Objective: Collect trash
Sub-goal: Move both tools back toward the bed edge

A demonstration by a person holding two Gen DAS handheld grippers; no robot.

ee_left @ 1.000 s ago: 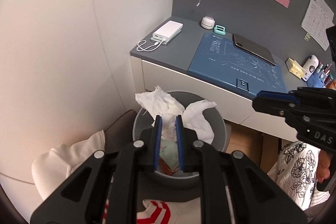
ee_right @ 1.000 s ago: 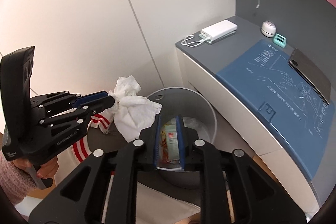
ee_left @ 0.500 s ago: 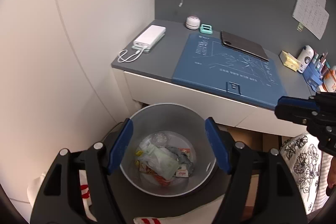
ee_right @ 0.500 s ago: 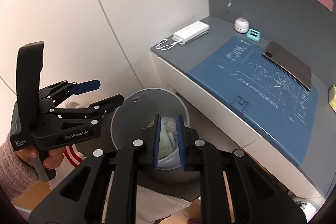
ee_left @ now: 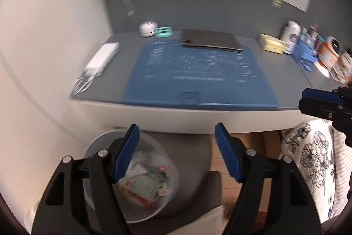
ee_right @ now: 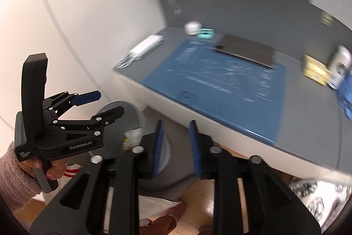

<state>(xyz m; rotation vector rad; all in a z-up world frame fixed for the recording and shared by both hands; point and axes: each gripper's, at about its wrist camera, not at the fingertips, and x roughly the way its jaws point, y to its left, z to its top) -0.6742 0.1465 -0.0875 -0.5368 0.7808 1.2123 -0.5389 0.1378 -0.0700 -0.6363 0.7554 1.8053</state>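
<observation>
The round grey trash bin [ee_left: 96, 142] stands on the floor under the desk edge, with wrappers and crumpled paper [ee_left: 143, 184] inside it. My left gripper [ee_left: 177, 131] is open wide above and just right of the bin, with nothing between its blue pads. In the right wrist view the left gripper [ee_right: 109, 102] is held by a hand at the left, over the bin [ee_right: 135, 118]. My right gripper [ee_right: 176, 124] hangs near the desk front; its jaws are opening and nothing is between them. It also shows as the right gripper [ee_left: 319, 102] at the right edge of the left wrist view.
A grey desk [ee_left: 286, 72] carries a blue mat [ee_left: 198, 72], a dark tablet [ee_left: 211, 40], a white power bank [ee_left: 102, 58] and small items at the far right. A floral cloth [ee_left: 308, 160] lies at the right. Wooden floor [ee_right: 202, 197] shows below.
My left gripper let go of the white tissue over the bin and opened wide. Both grippers swung away from the bin toward the desk. The right jaws have parted.
</observation>
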